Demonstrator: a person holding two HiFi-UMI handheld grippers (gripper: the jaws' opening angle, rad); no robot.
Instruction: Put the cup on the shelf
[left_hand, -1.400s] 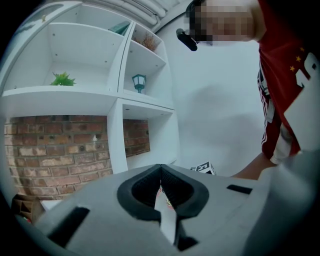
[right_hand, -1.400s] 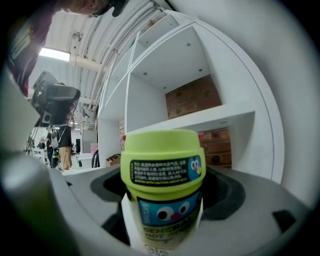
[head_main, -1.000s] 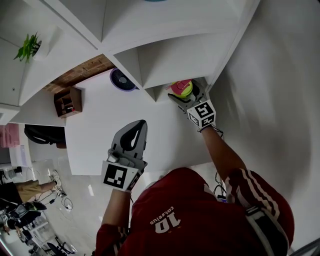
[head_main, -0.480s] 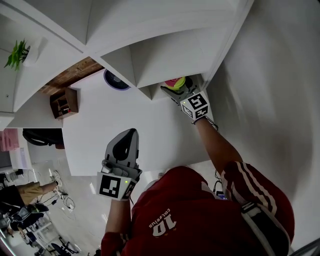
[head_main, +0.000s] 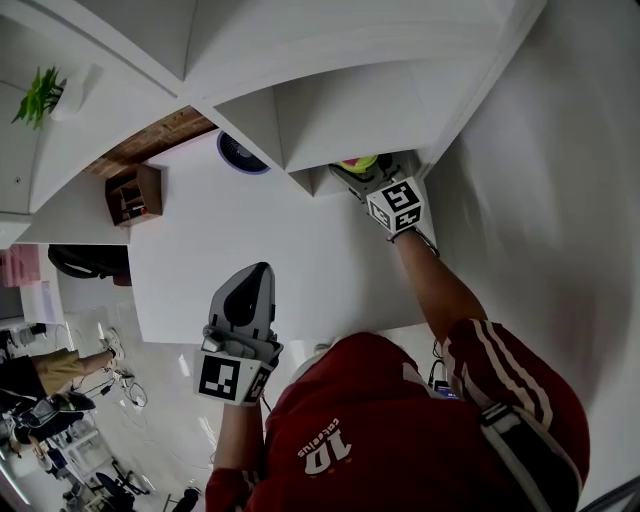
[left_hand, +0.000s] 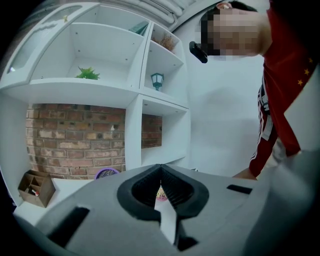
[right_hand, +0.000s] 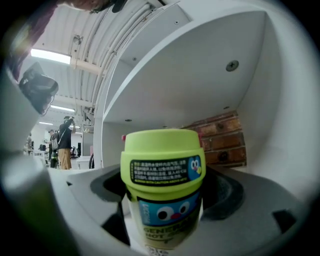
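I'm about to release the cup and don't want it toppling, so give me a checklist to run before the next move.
1. Right gripper gripping the cup: ok, jaws closed on its body below the lid.
2. Cup inside the shelf compartment: ok, its walls and ceiling surround it.
3. Cup upright: ok.
4. Cup base resting on the shelf floor: cannot tell, the base is hidden.
5. Left gripper out of the way: ok, shut, empty, over the table.

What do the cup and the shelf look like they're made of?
Cup: likely paper or thin plastic under a glossy printed wrap, judging by the cartoon label; its lime lid looks like smooth matte plastic. Shelf: white painted or laminated board, probably wood-based, with a flat even sheen and a screw head.
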